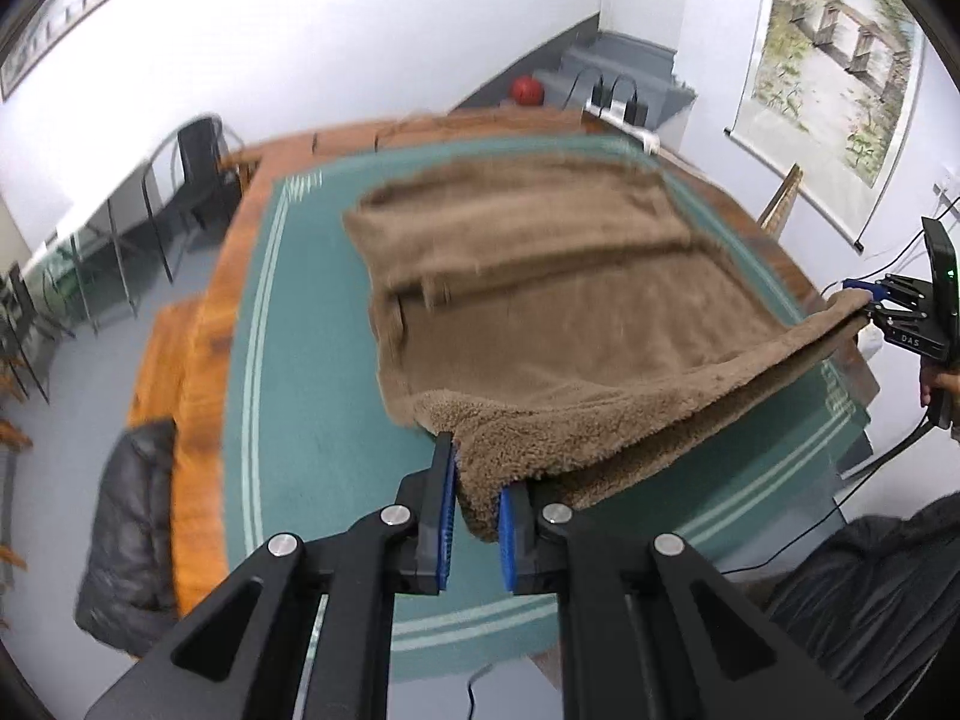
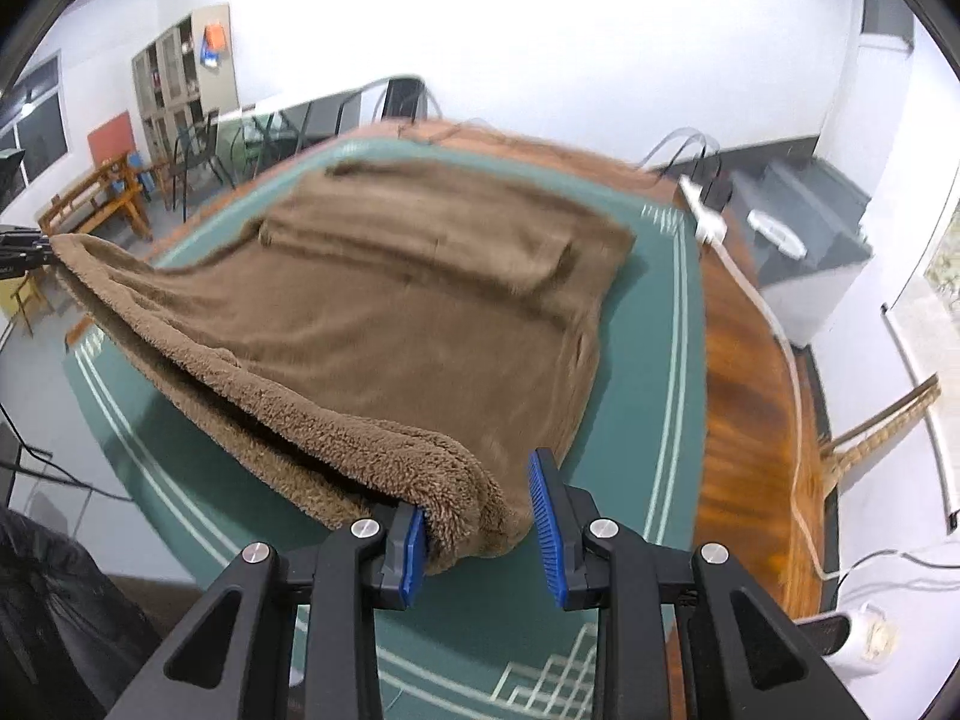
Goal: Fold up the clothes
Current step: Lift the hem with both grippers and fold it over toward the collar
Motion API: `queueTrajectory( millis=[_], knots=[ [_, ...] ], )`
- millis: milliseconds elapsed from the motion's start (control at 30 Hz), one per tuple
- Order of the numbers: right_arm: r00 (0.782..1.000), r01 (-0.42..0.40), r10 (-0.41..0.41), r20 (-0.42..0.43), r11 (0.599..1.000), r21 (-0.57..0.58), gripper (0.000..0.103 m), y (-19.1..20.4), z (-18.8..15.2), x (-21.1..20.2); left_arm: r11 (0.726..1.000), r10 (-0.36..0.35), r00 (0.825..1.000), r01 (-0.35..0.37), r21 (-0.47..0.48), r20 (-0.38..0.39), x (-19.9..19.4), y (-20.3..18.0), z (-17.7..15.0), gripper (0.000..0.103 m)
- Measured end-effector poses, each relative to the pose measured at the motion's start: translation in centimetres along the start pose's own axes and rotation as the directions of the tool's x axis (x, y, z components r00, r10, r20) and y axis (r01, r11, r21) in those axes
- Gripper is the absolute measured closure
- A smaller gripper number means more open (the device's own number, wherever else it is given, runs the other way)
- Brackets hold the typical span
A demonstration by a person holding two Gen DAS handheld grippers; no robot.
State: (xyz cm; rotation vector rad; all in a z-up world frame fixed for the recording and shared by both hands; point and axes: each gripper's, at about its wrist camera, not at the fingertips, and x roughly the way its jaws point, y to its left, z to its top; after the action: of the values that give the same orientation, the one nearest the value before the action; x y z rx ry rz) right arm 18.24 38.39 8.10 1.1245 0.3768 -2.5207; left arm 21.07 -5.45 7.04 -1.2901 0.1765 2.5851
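White-walled room; wooden surface covered by one green mat with pale border stripes. One brown fleece garment lies spread on the mat, its near edge lifted clear between two grippers. Left gripper: fingers partly closed on the garment's near left corner, fleece bunched between the blue pads. Right gripper: wider gap, fleece against the left pad only; grip uncertain. Two hanging scroll paintings, one red ball, dark chairs along the far side
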Motion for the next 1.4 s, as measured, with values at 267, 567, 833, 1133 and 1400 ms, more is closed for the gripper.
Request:
queueTrajectory(
  millis=[267,567,833,1133,1400],
  knots=[
    [0.987,0.062,-0.060,0.147,0.998,-0.006,0.071,-1.7,5.9,-2.3,1.000,0.017,0.994,-0.017,0.006,0.110,-1.7,1.7,7.1,0.089],
    [0.962,0.099,-0.110,0.249,0.994,0.056,0.071,-3.8,12.4,-2.3,0.999,0.028,0.980,-0.024,-0.025,0.196,-0.9,4.0,13.8,0.091],
    [0.940,0.120,-0.147,0.307,0.987,0.105,0.071,-5.5,18.7,-1.3,0.995,0.013,0.965,0.013,-0.099,0.262,0.9,7.5,19.6,0.091],
    [0.947,0.127,-0.172,0.269,0.976,0.178,0.071,-7.5,24.0,5.0,0.986,0.009,0.975,0.028,-0.164,0.223,7.8,11.4,25.1,0.091],
    [0.971,0.145,-0.181,0.158,0.965,0.217,0.071,-9.5,26.9,13.8,0.979,0.007,0.993,0.017,-0.202,0.117,17.3,14.0,28.1,0.091]
  ],
)
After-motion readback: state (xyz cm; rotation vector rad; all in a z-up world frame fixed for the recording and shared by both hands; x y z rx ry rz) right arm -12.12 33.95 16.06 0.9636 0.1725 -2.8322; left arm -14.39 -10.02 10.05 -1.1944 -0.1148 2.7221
